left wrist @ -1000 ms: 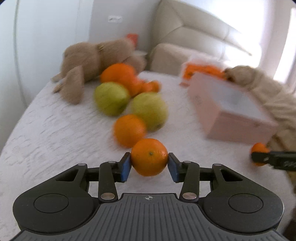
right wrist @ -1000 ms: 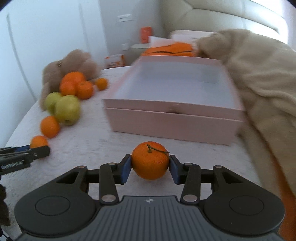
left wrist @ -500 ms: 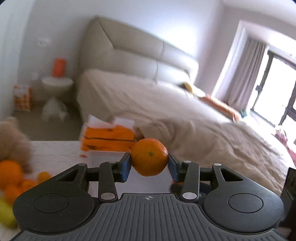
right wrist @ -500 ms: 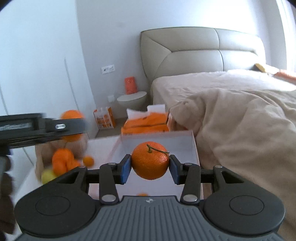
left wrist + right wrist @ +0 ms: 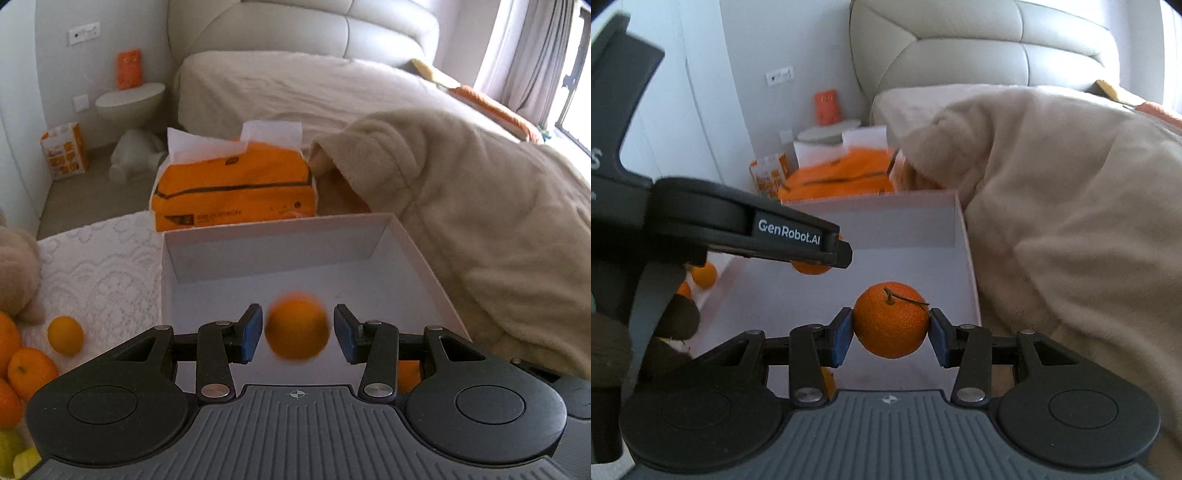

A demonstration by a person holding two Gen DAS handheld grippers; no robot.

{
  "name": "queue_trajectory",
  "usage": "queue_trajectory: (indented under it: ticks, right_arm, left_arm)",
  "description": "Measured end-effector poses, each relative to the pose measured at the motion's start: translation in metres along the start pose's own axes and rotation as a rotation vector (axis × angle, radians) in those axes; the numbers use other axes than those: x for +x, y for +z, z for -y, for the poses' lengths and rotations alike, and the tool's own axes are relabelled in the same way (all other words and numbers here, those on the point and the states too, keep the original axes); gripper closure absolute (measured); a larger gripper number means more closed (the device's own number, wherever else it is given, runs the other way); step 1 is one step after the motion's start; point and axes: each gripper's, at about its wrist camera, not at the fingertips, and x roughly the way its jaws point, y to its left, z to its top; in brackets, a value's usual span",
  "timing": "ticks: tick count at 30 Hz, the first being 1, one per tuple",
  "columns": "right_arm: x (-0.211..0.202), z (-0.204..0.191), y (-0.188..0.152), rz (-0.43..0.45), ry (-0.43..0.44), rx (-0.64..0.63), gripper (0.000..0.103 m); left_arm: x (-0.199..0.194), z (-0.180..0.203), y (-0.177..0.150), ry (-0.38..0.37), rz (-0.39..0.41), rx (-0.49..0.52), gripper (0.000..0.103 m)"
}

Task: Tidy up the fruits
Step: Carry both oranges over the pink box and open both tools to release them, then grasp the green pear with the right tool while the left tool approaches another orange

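An open pink-white box (image 5: 277, 254) lies below both grippers. My left gripper (image 5: 298, 334) hangs over its floor. An orange (image 5: 297, 328) sits blurred between the blue pads, with a thin gap on each side, so the pads are not pressing it. In the right wrist view the left gripper (image 5: 842, 254) crosses from the left above the box (image 5: 886, 221), with that orange (image 5: 809, 267) partly hidden at its tip. My right gripper (image 5: 891, 332) is shut on a stemmed mandarin (image 5: 890, 325) over the box's near part. Another orange (image 5: 408, 374) lies in the box.
Loose oranges (image 5: 29, 369), a small one (image 5: 65, 335) and a green fruit (image 5: 11, 450) lie on the lace cover left of the box, beside a plush toy (image 5: 14, 273). A beige blanket (image 5: 480, 221) borders the box's right side. An orange bag (image 5: 232, 192) stands behind it.
Both grippers have swung from the fruit pile to above the box. The left gripper's orange, held sharp between the pads before, is now blurred and clear of them.
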Motion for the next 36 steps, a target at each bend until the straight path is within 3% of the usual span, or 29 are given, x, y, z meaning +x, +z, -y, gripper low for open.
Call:
queue_trajectory:
  ticks: [2, 4, 9, 15, 21, 27, 33, 36]
  right_arm:
    - [-0.001, -0.003, -0.004, 0.013, -0.012, -0.022, 0.054]
    - [-0.004, -0.007, -0.006, 0.028, -0.024, -0.040, 0.042]
    - [-0.023, -0.022, -0.009, 0.113, -0.062, -0.084, 0.041]
    - [-0.041, -0.044, -0.009, 0.185, -0.015, -0.133, 0.029]
    - [-0.050, -0.084, -0.019, 0.224, 0.030, -0.212, 0.029]
    - [-0.045, -0.132, -0.021, 0.138, 0.261, -0.264, 0.028]
    - [-0.018, -0.173, -0.015, 0.015, 0.372, -0.278, 0.028]
    - [0.000, -0.189, -0.007, -0.037, 0.387, -0.263, 0.028]
  left_arm:
    - [-0.009, -0.004, 0.000, 0.004, 0.039, -0.009, 0.055]
    - [-0.026, -0.008, 0.001, -0.010, 0.089, -0.028, 0.055]
    - [-0.072, -0.040, -0.015, -0.042, 0.226, -0.105, 0.055]
    - [-0.120, -0.095, -0.083, 0.137, 0.335, -0.235, 0.057]
    - [-0.138, -0.139, -0.158, 0.266, 0.339, -0.283, 0.057]
    - [-0.152, -0.163, -0.201, 0.277, 0.367, -0.357, 0.057]
    - [-0.161, -0.171, -0.214, 0.209, 0.344, -0.390, 0.057]
    - [-0.161, -0.172, -0.219, 0.182, 0.337, -0.395, 0.057]
